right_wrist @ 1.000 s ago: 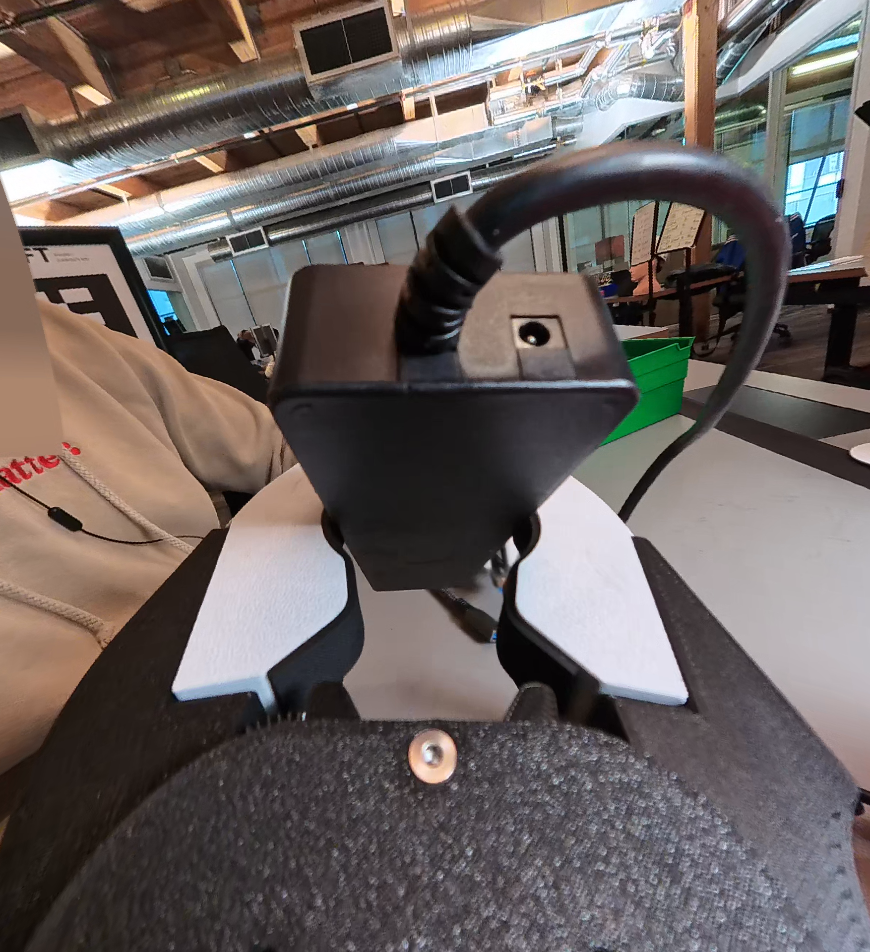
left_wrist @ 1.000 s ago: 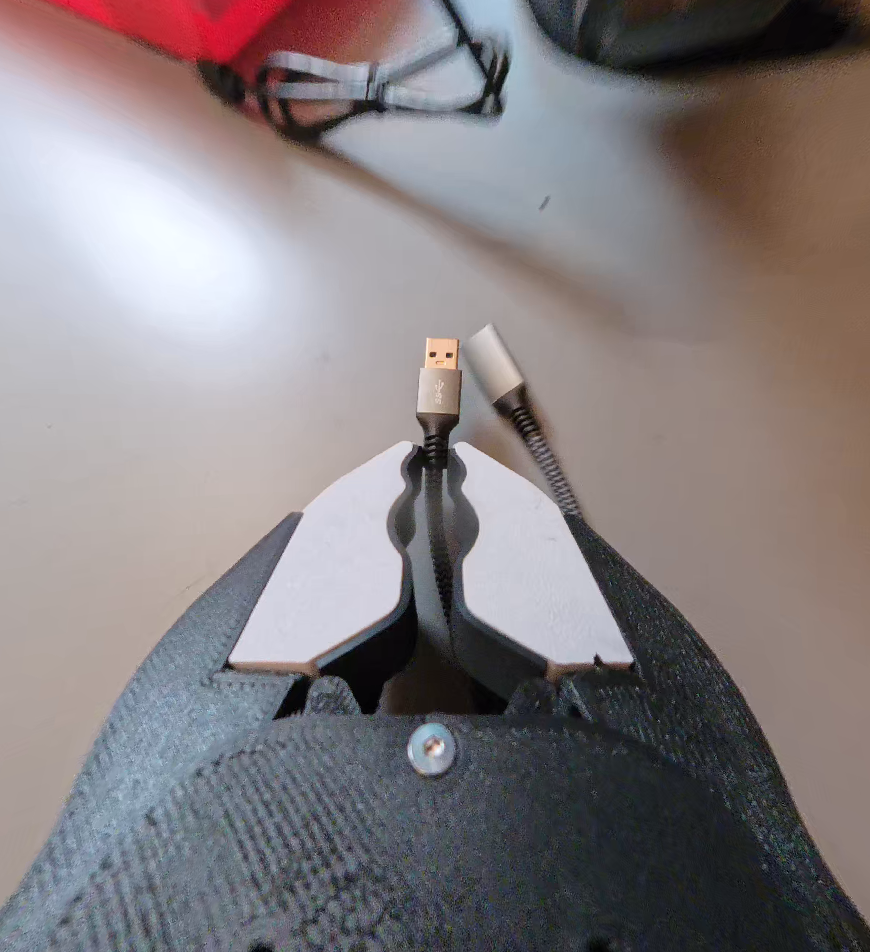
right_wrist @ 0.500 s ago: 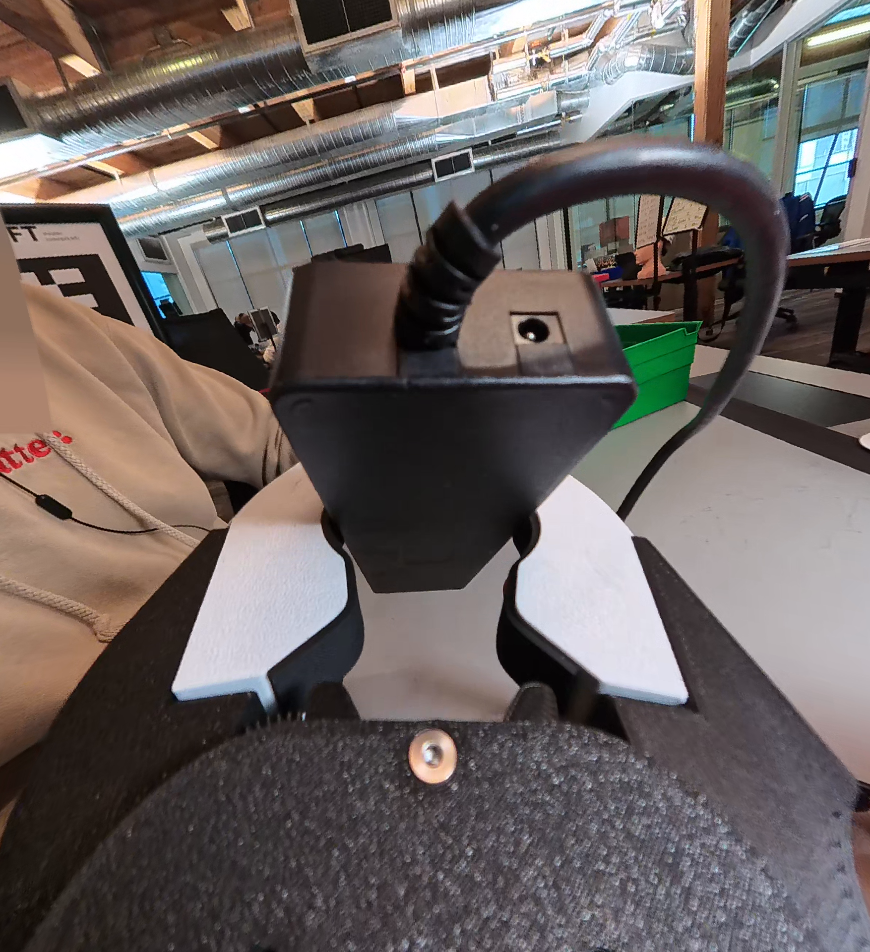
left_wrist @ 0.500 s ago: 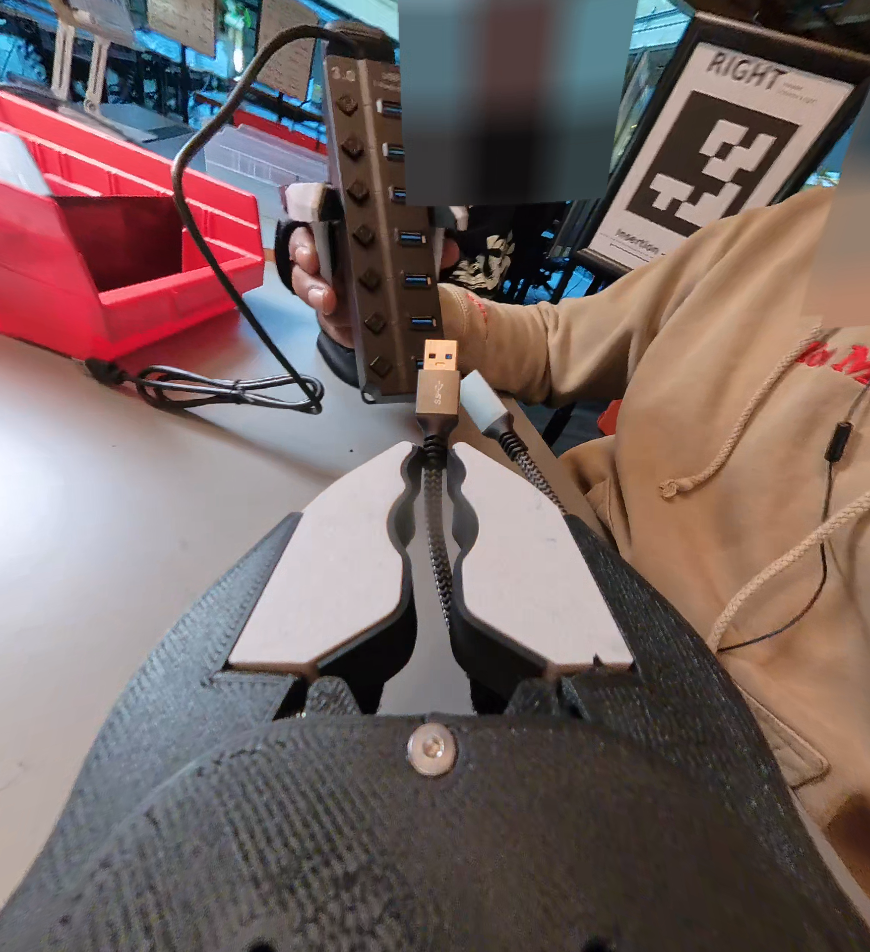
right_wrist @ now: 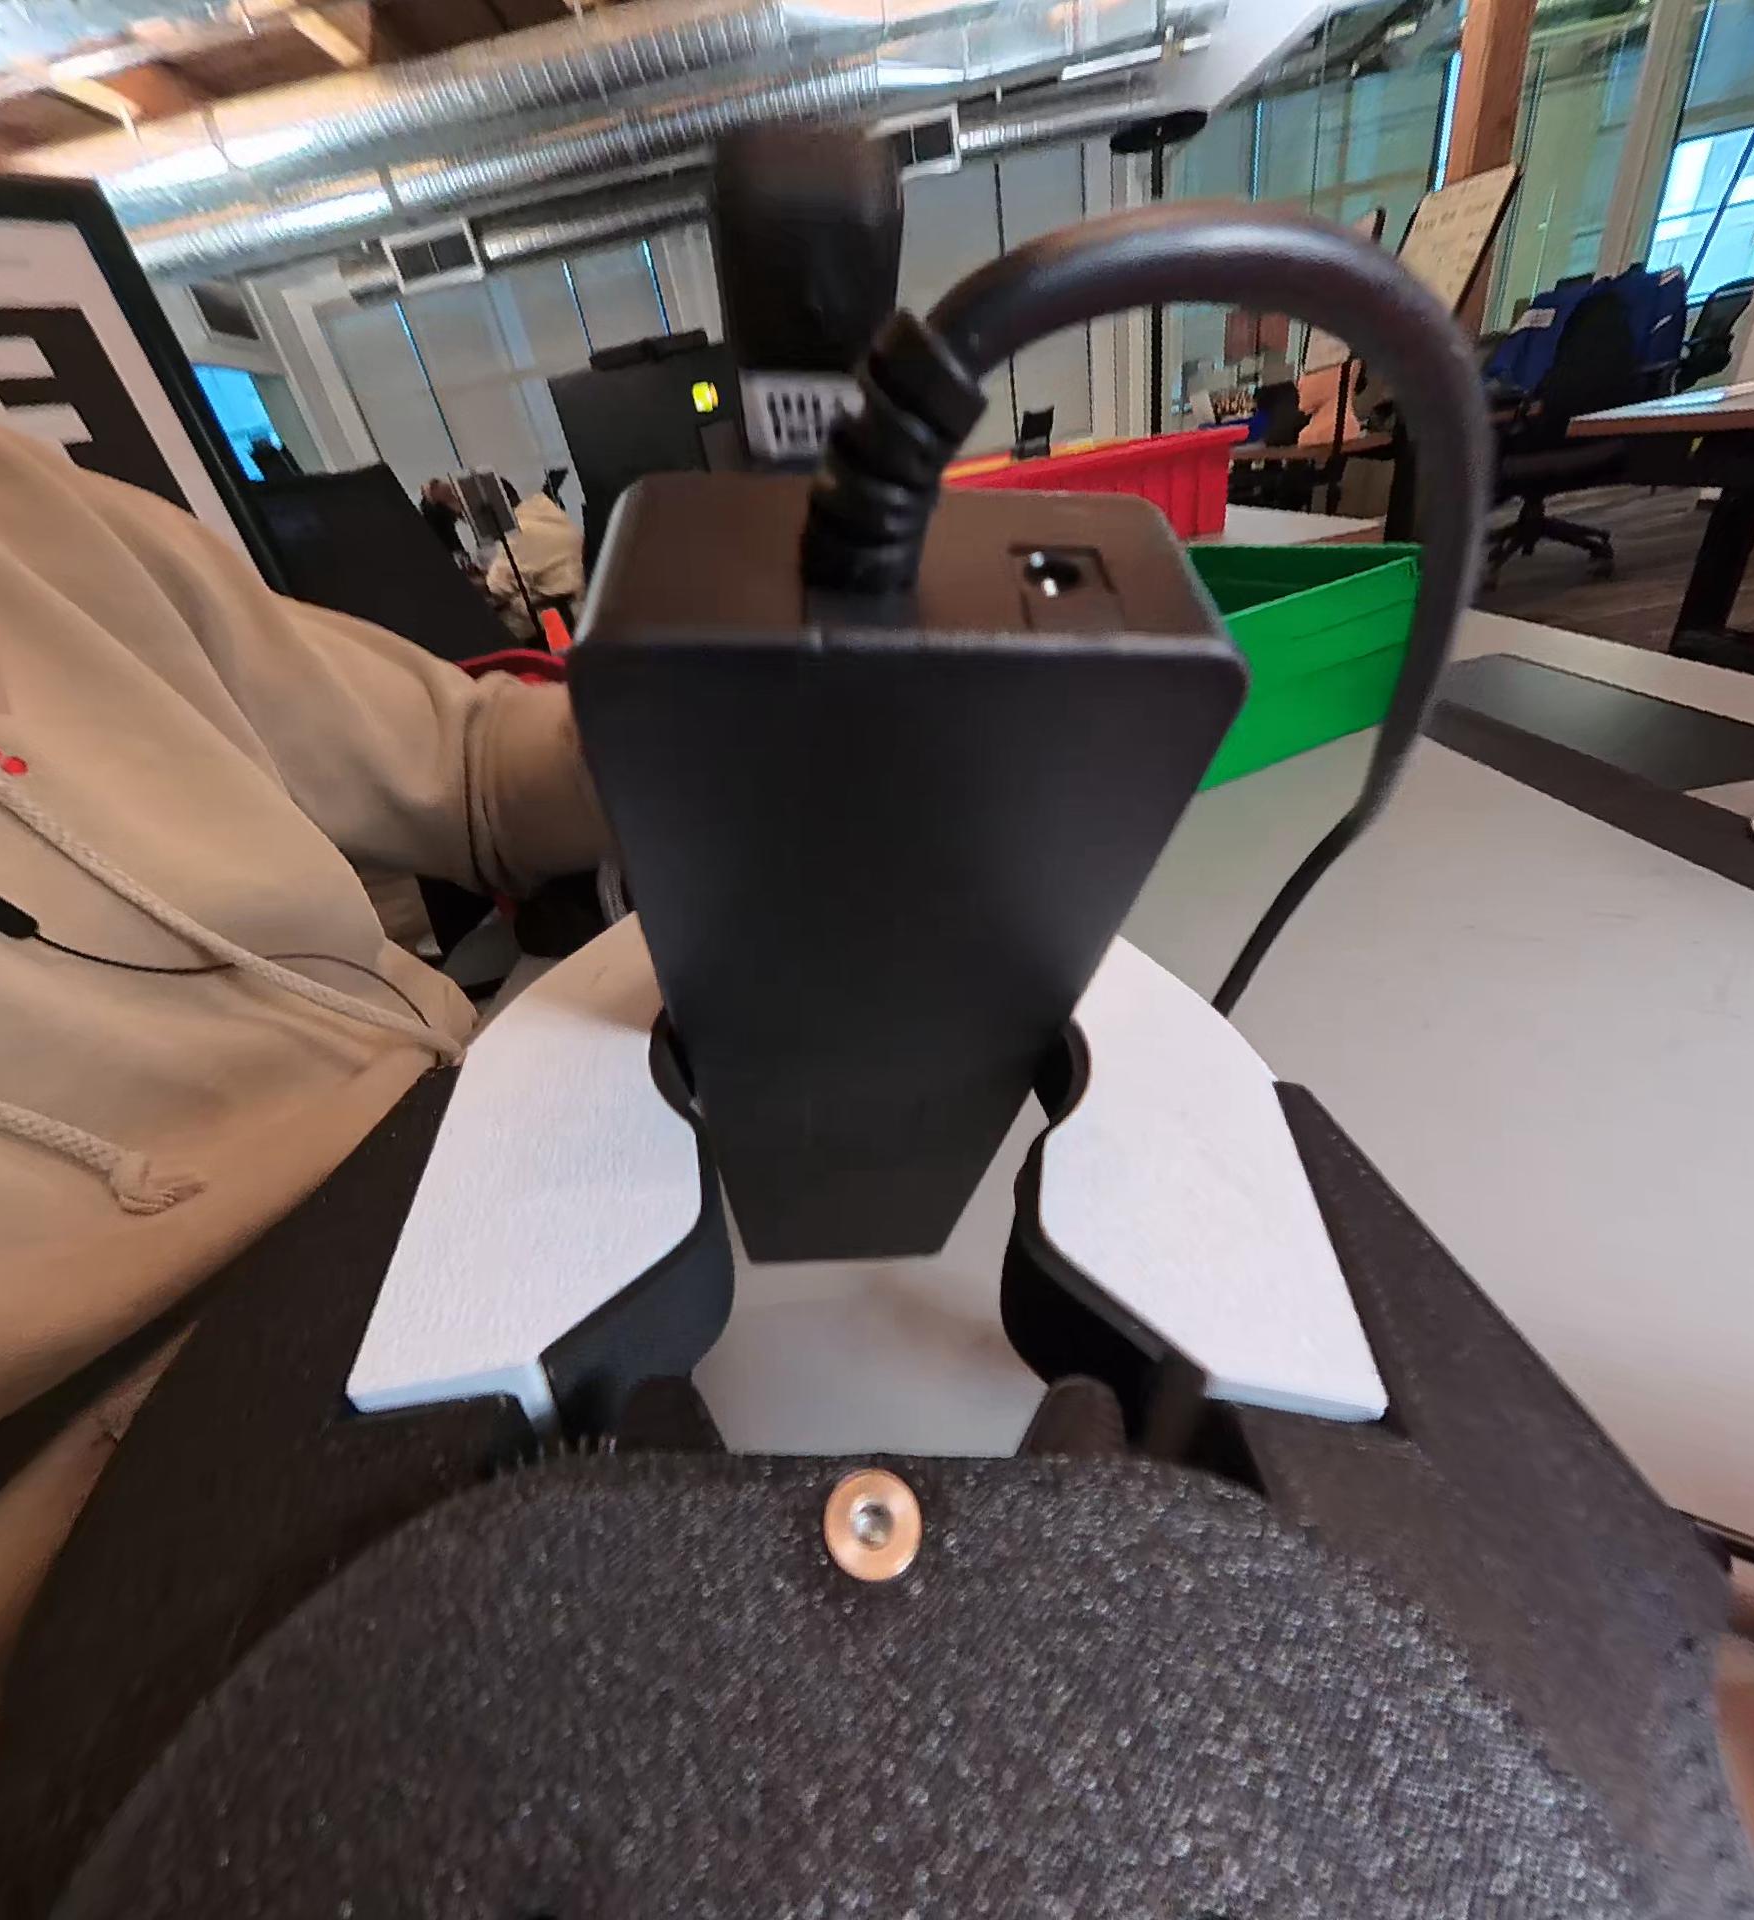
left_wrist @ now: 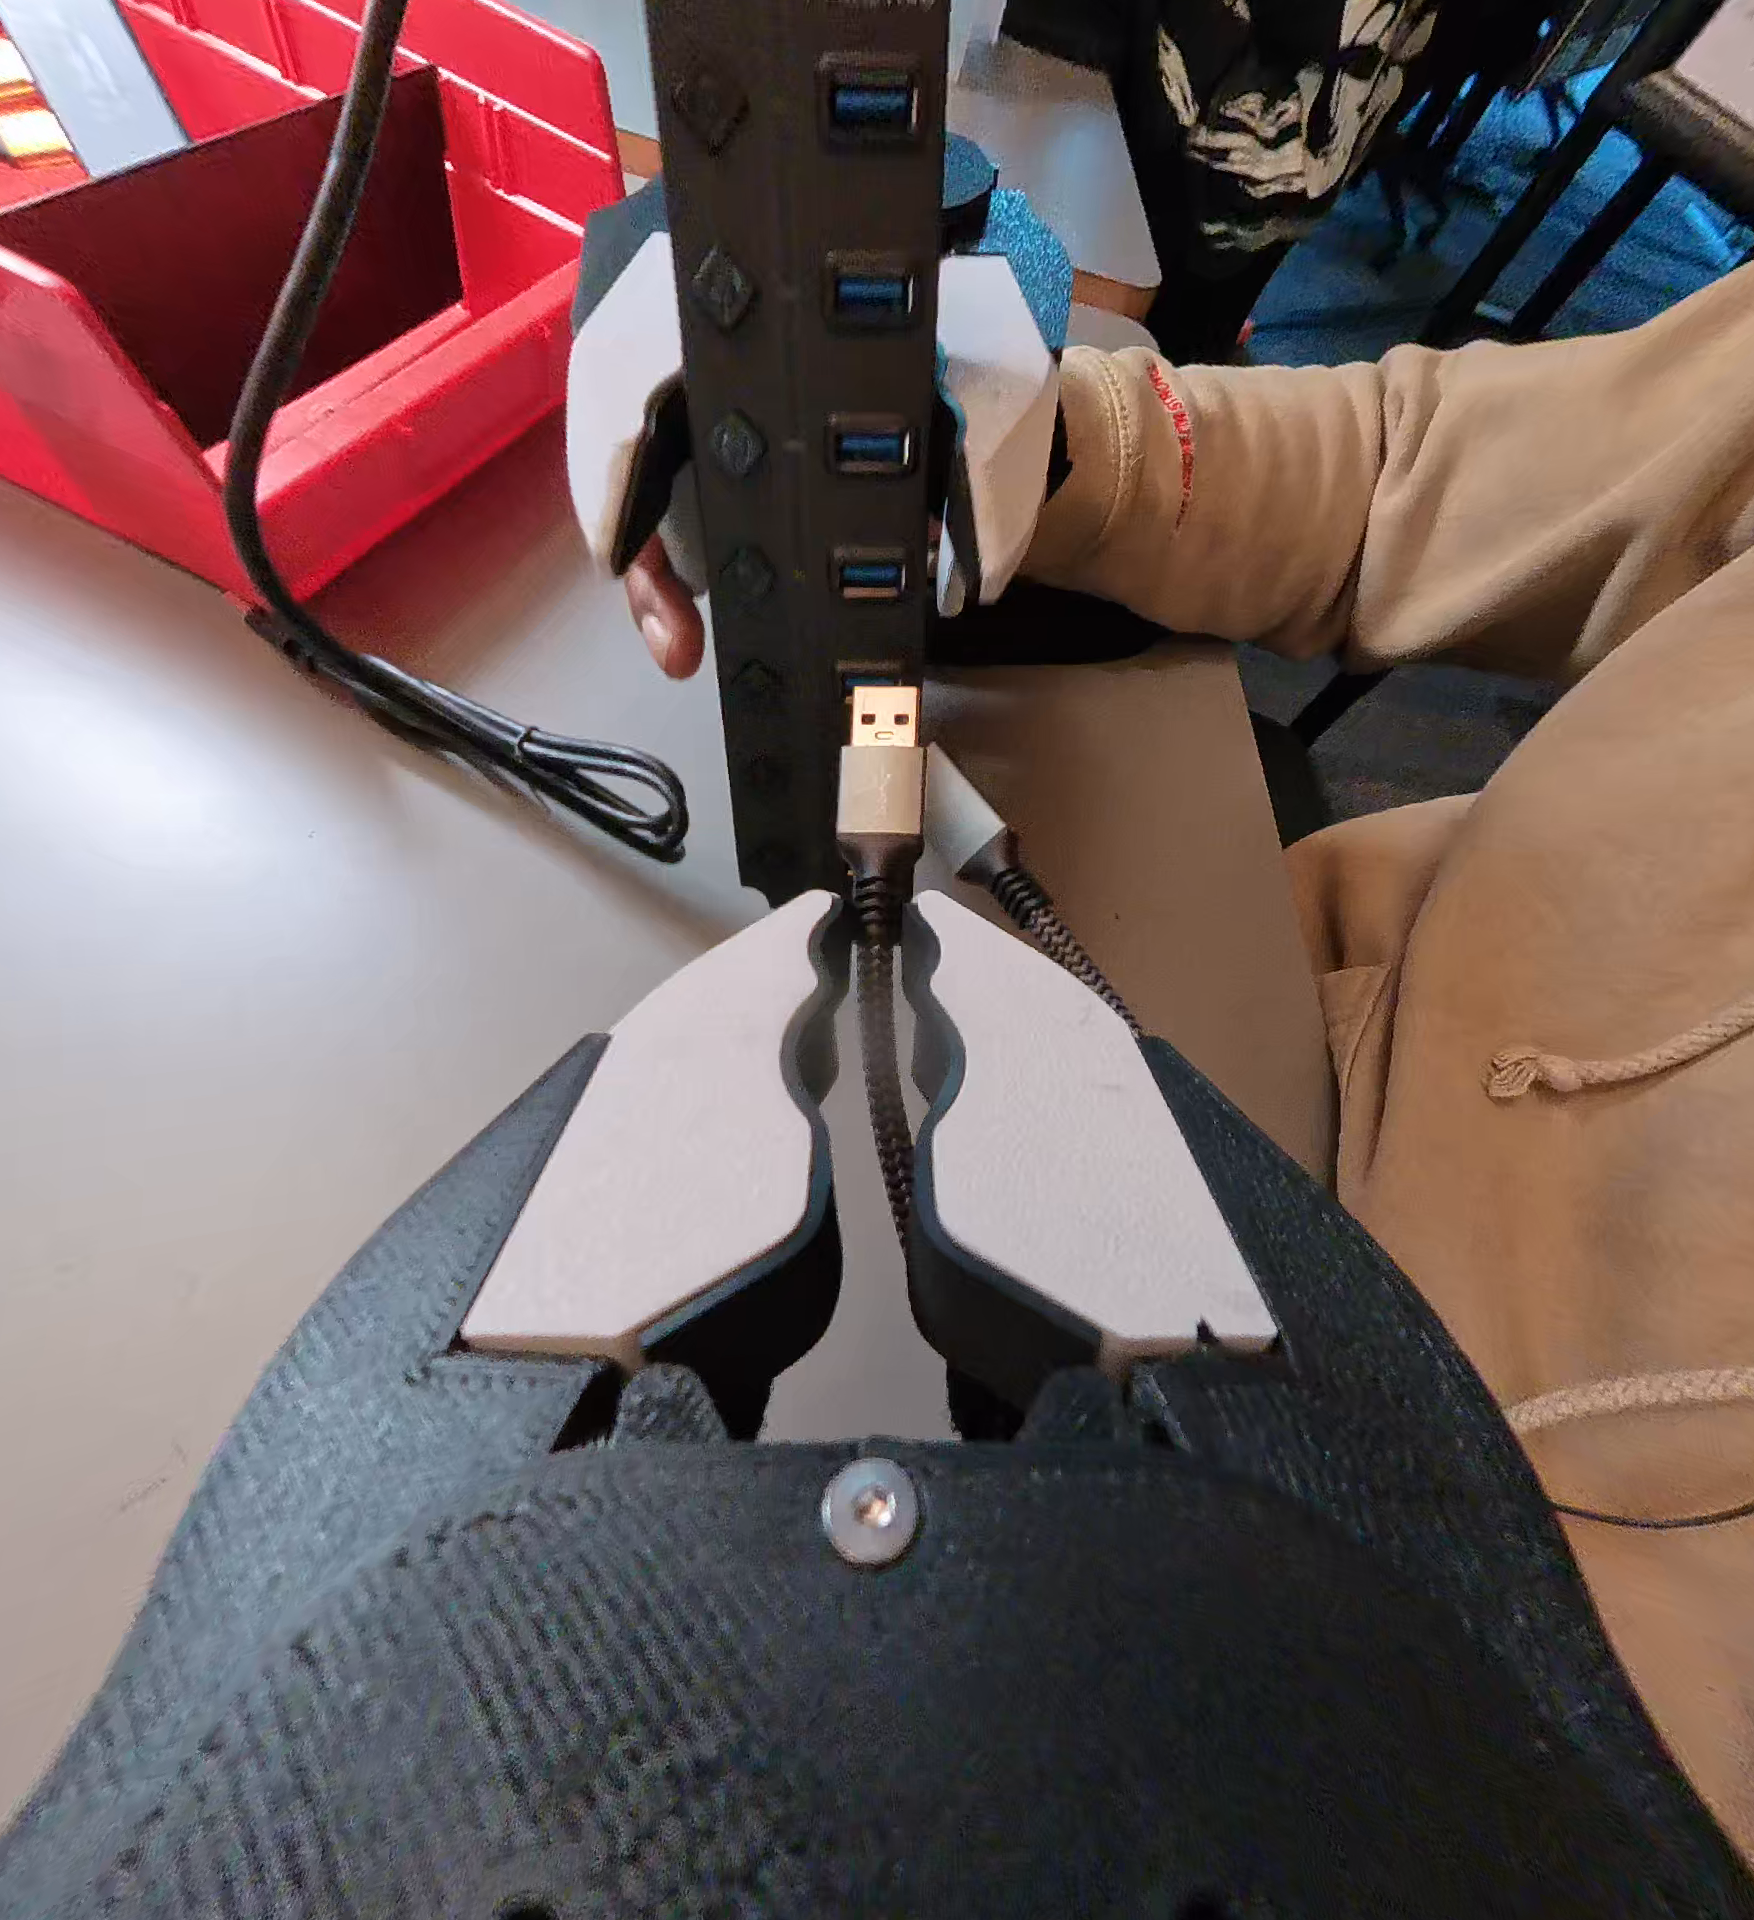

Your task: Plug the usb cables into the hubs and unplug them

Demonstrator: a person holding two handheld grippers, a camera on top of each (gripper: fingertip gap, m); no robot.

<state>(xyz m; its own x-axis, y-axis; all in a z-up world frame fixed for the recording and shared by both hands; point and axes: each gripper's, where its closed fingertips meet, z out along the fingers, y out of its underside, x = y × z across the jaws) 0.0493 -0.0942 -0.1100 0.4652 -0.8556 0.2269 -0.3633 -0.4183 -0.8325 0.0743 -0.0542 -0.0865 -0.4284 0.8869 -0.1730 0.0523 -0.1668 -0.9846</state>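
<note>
Fingers: left gripper (left_wrist: 875, 914) is clenched on the braided usb cable (left_wrist: 881, 1049); right gripper (right_wrist: 868, 1122) clamps the black hub (right_wrist: 894, 831).
Key relation: gold plug (left_wrist: 883, 764) points straight ahead of the left fingertips, its tip just at a blue port (left_wrist: 868, 677); hub's long axis runs the same way.
Unclear: whether the plug has entered; a second connector (left_wrist: 961, 816) lies behind.

The hub (left_wrist: 811, 436) runs off the top edge.
</note>
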